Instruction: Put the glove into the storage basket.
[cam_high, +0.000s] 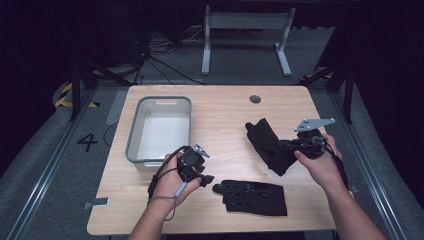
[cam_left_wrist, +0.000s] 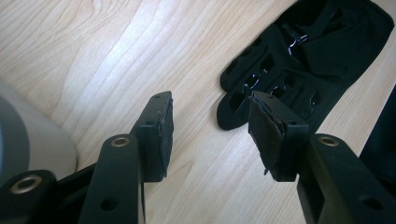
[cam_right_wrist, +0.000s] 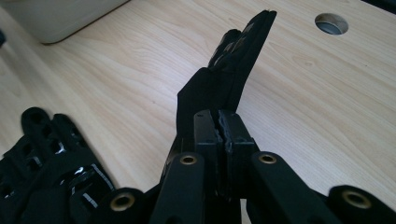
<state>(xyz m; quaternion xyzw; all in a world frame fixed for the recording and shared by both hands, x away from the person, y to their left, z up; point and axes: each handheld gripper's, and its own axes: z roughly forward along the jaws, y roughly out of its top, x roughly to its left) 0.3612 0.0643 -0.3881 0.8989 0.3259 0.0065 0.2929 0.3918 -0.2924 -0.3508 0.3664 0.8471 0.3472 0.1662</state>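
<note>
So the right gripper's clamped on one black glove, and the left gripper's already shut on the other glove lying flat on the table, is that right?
Not quite. The right gripper is clamped on one black glove, but the left gripper is open in the left gripper view, its jaws apart just short of the other glove lying flat on the table.

Landmark: grey bin (cam_high: 134, 134), table's far-left part.
Obstacles: flat glove (cam_high: 252, 196) near the front edge; held glove (cam_high: 267, 142) well right of bin.
Open passage: bare wood between bin and held glove.
</note>
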